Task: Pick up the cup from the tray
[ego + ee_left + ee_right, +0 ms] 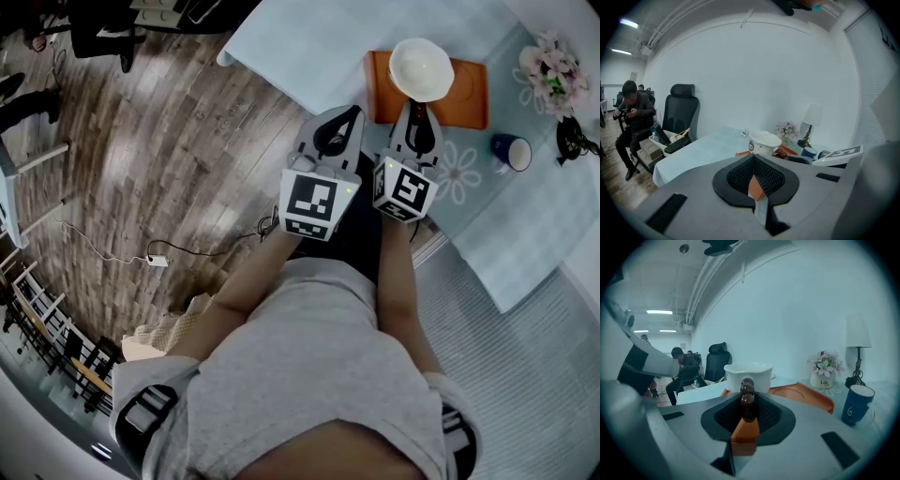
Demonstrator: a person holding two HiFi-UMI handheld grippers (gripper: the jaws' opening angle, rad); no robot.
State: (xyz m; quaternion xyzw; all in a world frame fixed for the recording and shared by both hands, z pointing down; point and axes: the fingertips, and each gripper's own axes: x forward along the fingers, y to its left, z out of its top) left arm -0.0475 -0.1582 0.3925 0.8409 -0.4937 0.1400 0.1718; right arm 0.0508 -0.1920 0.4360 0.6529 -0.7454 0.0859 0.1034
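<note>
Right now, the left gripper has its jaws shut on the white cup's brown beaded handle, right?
Not the left. It is the right gripper whose jaws are shut on the brown beaded handle of the white cup. The right gripper view shows this; the left gripper holds nothing.

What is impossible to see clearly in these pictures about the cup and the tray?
- Whether the cup stands on the tray or is lifted: in the head view the cup's own bowl hides its base; in the right gripper view the right gripper covers it.
- Print on the cup: left gripper view, too small.
- Tray's near edge: left gripper view, behind the left gripper.
</note>
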